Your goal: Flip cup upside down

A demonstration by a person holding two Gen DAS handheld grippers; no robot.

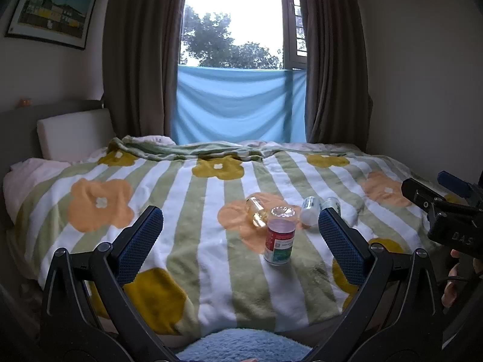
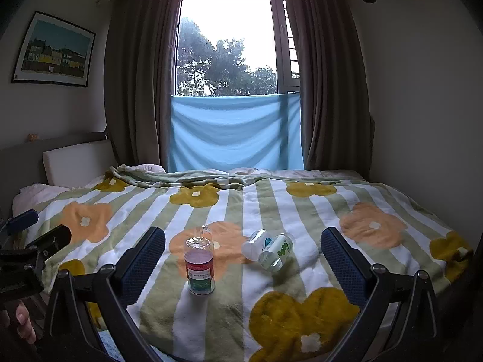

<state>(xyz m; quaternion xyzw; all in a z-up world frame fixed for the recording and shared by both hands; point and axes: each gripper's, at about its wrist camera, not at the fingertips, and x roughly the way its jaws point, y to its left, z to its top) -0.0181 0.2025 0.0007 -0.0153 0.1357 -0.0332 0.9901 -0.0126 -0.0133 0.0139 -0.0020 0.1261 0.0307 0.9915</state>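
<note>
Right wrist: both grippers (image 2: pixel 243 259) (image 1: pixel 241 238) spread apart; clear plastic cup (image 2: pixel 199 267) upright on fleecy blanket (image 2: pixel 271 274).

Left gripper (image 1: pixel 240 238): jaws spread wide, nothing between the blue pads, held level. Right gripper (image 2: pixel 243 258): same, jaws wide apart, empty. Fingers of a hand (image 1: pixel 452 289) wrap the right gripper's handle.

Bed (image 2: pixel 302 211) under curtained window (image 2: pixel 226 45) — dim daylight.
</note>
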